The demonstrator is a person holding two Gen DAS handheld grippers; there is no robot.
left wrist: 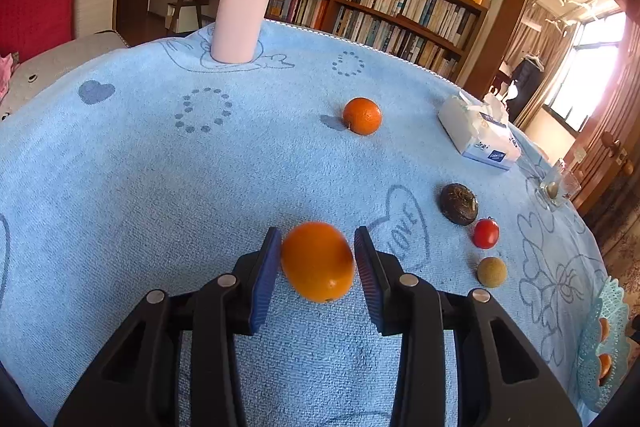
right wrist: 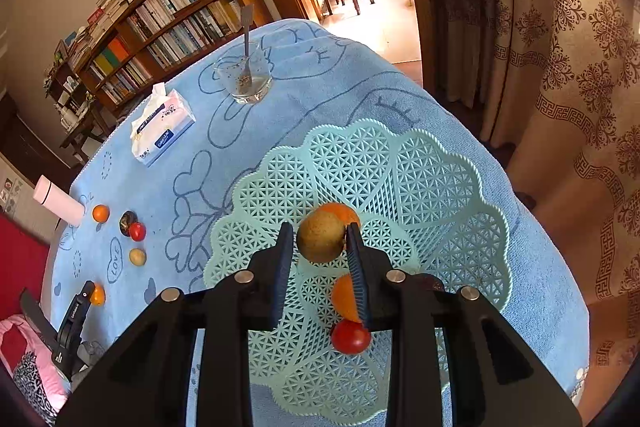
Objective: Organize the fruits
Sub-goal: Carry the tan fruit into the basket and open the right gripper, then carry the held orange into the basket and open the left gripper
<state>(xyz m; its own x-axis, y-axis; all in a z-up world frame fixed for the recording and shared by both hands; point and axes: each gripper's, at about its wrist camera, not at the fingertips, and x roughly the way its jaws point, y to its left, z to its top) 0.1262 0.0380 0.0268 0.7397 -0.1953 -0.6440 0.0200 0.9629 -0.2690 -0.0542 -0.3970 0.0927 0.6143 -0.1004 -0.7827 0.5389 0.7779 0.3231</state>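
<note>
Blue-padded left gripper [left wrist: 317, 259] clasps an orange [left wrist: 318, 261] above the towel [left wrist: 160, 187]; right gripper [right wrist: 318, 247], jaws parted, releases a brown fruit [right wrist: 320, 235] over the basket [right wrist: 420, 167] (tomato [right wrist: 351, 337] inside).

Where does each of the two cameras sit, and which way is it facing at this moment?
Left wrist: on the left gripper, looking along its fingers across the blue cloth toward the bookshelf; an orange sits between its pads.
Right wrist: on the right gripper, looking down over the mint basket; a brownish fruit is between its fingers.
Shared: tissue pack, pink bottle, glass; the right view also shows the left gripper.
</note>
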